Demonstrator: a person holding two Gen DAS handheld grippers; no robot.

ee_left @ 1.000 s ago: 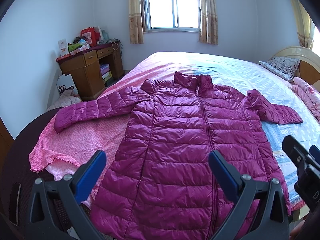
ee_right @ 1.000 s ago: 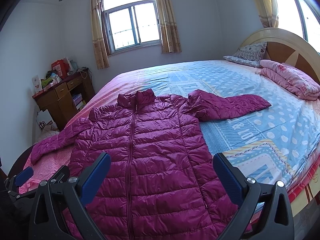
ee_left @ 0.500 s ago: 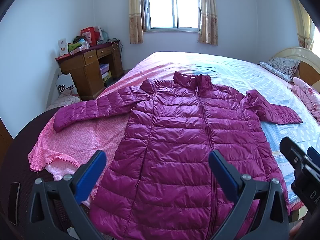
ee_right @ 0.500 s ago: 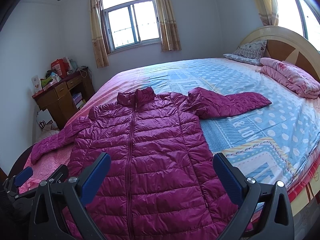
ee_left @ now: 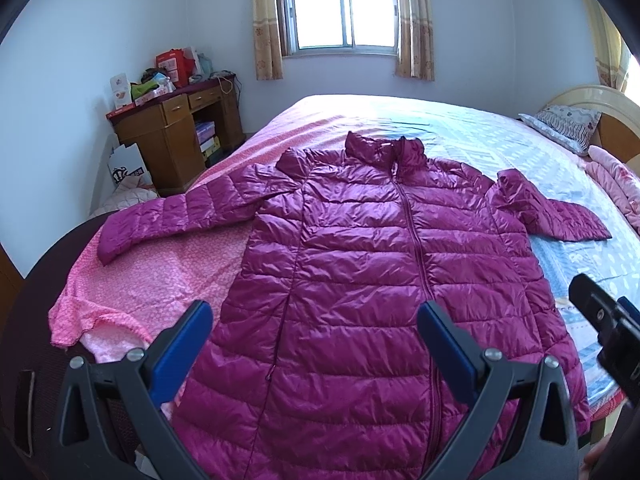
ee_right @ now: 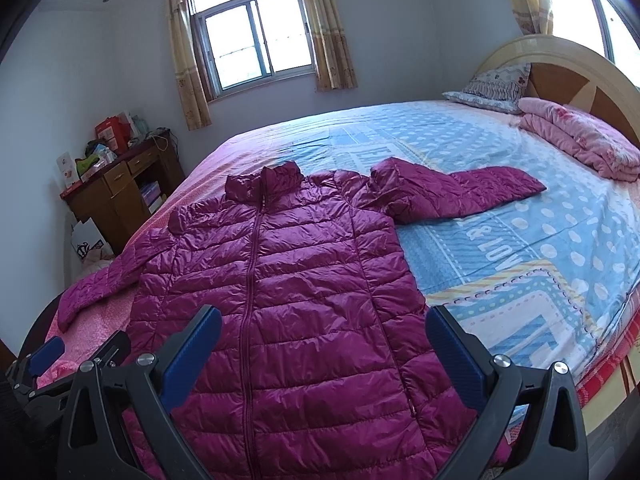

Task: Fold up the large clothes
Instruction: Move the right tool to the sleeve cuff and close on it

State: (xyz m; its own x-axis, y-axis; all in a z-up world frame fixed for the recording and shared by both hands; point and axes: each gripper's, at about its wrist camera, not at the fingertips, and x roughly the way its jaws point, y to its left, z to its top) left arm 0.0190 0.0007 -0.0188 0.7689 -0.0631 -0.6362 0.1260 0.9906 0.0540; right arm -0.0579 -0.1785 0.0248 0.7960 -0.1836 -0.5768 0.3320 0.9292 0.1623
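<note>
A magenta quilted puffer jacket [ee_left: 360,264] lies flat and zipped on the bed, collar toward the window, both sleeves spread out to the sides. It also shows in the right wrist view [ee_right: 288,280]. My left gripper [ee_left: 314,344] is open and empty, held above the jacket's lower hem. My right gripper [ee_right: 322,350] is open and empty, also above the lower part of the jacket. The right gripper shows at the right edge of the left wrist view [ee_left: 608,328]. The left gripper shows at the lower left of the right wrist view [ee_right: 52,364].
The bed [ee_right: 520,240] has a blue dotted cover and a pink sheet [ee_left: 152,280] at the left. A folded pink quilt [ee_right: 580,140] and a pillow [ee_right: 496,84] lie by the headboard. A wooden desk [ee_left: 176,136] with boxes stands by the left wall.
Both grippers have shifted only slightly over the jacket. The jacket has not moved.
</note>
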